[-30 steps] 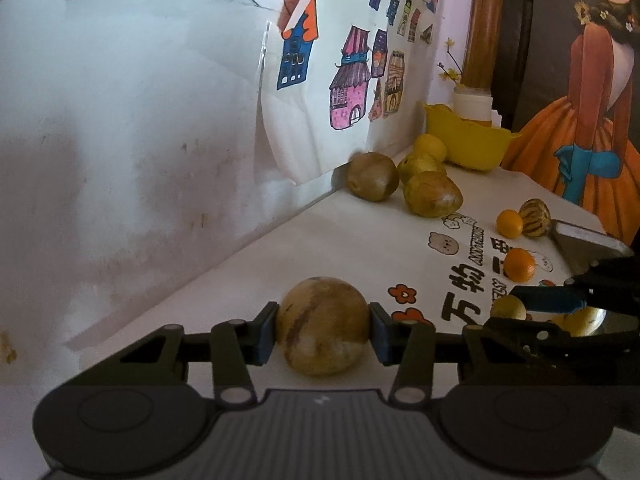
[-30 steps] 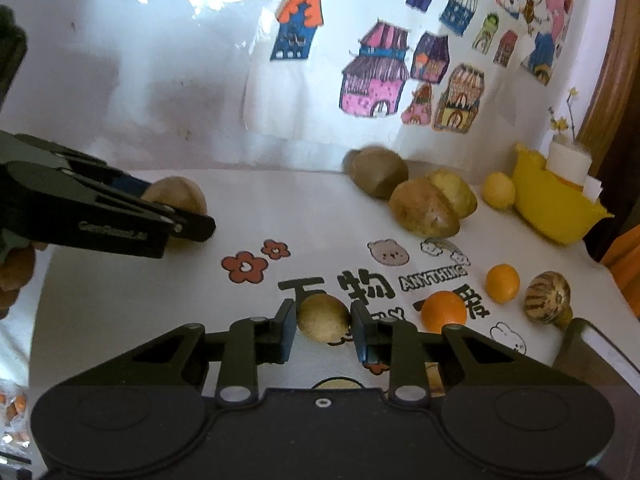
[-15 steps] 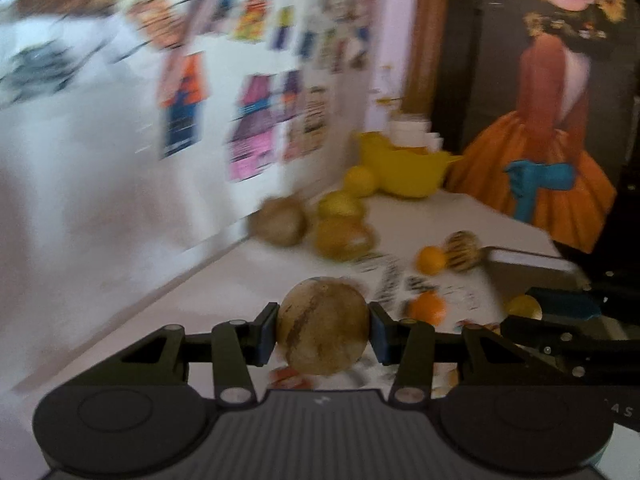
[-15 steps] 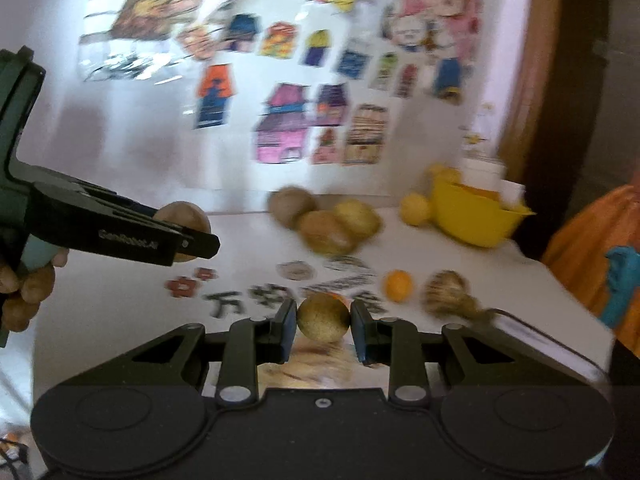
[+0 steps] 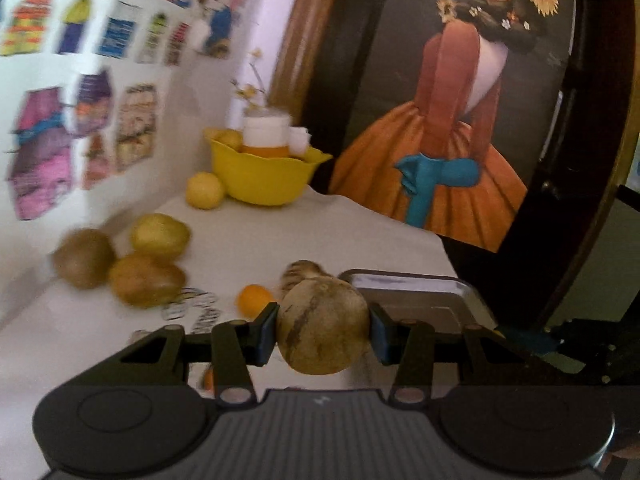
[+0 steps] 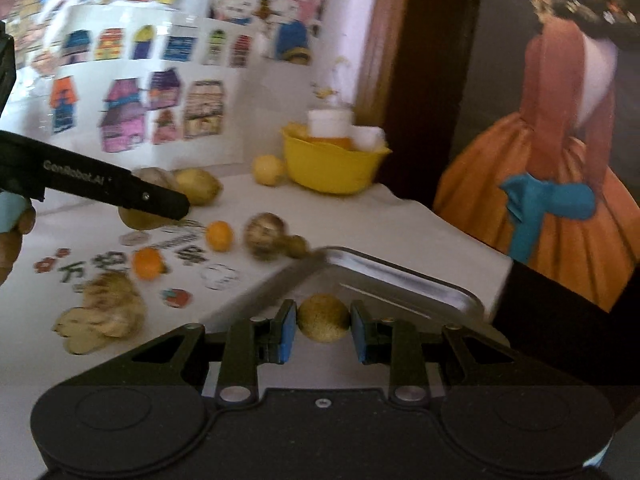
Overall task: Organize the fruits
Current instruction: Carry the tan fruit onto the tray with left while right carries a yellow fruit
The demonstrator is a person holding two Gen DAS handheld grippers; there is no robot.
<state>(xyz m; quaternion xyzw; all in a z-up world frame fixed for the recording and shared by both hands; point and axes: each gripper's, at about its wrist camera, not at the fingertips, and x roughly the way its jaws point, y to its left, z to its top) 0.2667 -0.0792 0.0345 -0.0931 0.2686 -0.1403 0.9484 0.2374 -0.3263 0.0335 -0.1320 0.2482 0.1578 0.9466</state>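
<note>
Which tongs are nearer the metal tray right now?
Right. The right tongs, shut on a small brown fruit, sit at the metal tray's near edge. The left tongs, gripping a larger round fruit, sit farther left over the tablecloth.

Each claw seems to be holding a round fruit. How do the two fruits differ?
The left fruit is pale tan with dark streaks; the right fruit is a plainer golden brown. The left fruit fills a wide gap in the left gripper; the right fruit looks smaller, in a narrower gap in the right gripper. Both are roundish, clamped between blue pads, near the metal tray.
</note>
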